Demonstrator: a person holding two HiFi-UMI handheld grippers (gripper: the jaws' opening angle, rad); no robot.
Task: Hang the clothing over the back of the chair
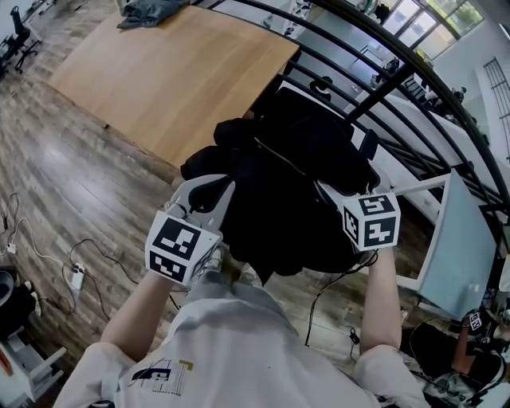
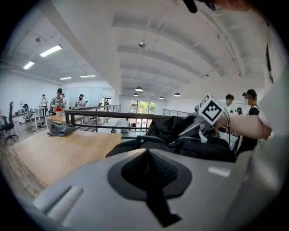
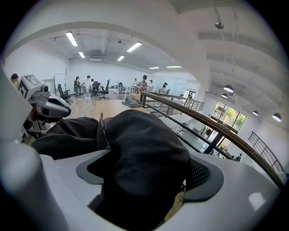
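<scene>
A black garment (image 1: 287,183) hangs bunched between my two grippers, over the black chair (image 1: 319,100), whose back is mostly covered. My left gripper (image 1: 219,191) is at the garment's left edge. In the left gripper view its jaws (image 2: 146,169) stand together on a thin fold of the black cloth. My right gripper (image 1: 335,195) is at the garment's right side, its tips buried in cloth. In the right gripper view a thick bundle of the garment (image 3: 144,153) lies between wide-spread jaws, and the right pad (image 3: 205,173) shows bare, apart from the cloth.
A large wooden table (image 1: 175,72) with a grey cloth (image 1: 151,12) lies beyond the chair. A black railing (image 1: 398,72) runs behind it. Cables and a power strip (image 1: 77,276) lie on the wood floor at left. A white panel (image 1: 458,247) stands at right.
</scene>
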